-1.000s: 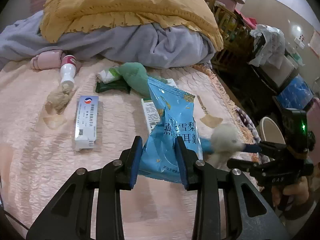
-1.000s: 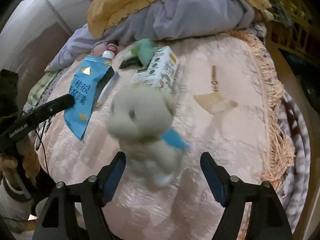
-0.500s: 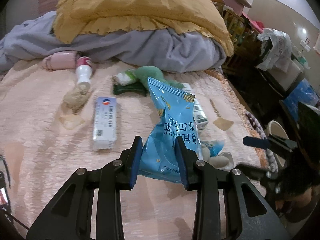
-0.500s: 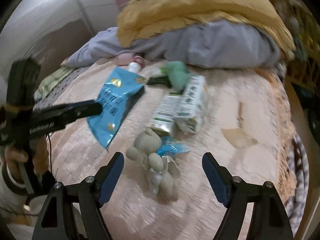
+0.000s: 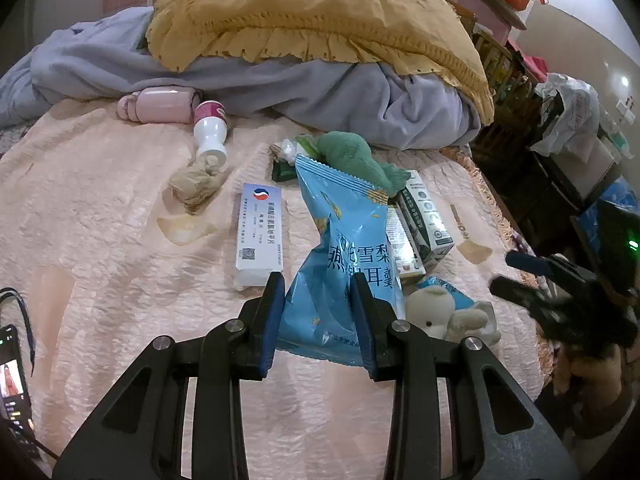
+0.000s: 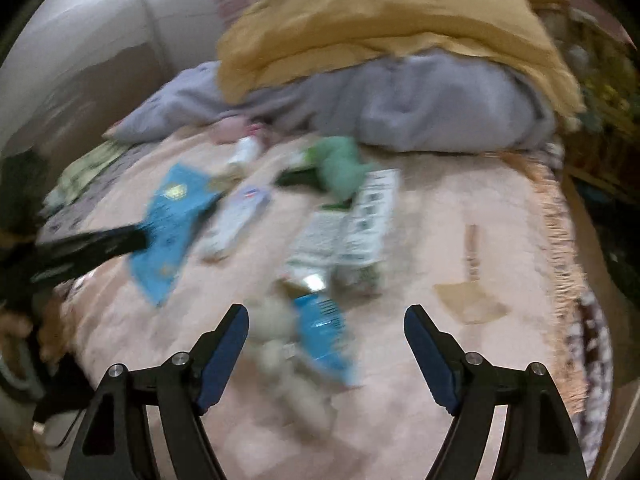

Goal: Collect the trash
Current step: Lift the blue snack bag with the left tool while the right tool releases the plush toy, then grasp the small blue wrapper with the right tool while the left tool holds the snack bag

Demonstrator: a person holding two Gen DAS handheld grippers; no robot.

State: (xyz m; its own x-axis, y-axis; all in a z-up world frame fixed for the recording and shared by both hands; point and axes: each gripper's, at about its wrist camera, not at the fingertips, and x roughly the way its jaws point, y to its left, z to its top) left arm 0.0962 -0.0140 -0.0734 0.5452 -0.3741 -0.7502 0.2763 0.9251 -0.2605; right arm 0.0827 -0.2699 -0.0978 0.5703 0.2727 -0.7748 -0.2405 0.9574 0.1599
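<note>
Left tongs pinched tight on blue snack bag; right tongs spread, just narrowing, holding nothing.

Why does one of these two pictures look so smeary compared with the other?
Right wrist view: motion blur smears the cartons and plush toy. Left wrist view: sharp, print on the blue snack bag legible; both bend straight lines, fisheye style.

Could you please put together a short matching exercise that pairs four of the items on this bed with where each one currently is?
Things:
1. blue snack bag
2. white medicine box
3. beige plush toy
4. white bottle

Places:
A. lying far back beside the pink roll
B. clamped in the left gripper
C. flat on the bedspread, left of the bag
D. on the bed in front of the open right gripper

Pairs: 1-B, 2-C, 3-D, 4-A
</note>
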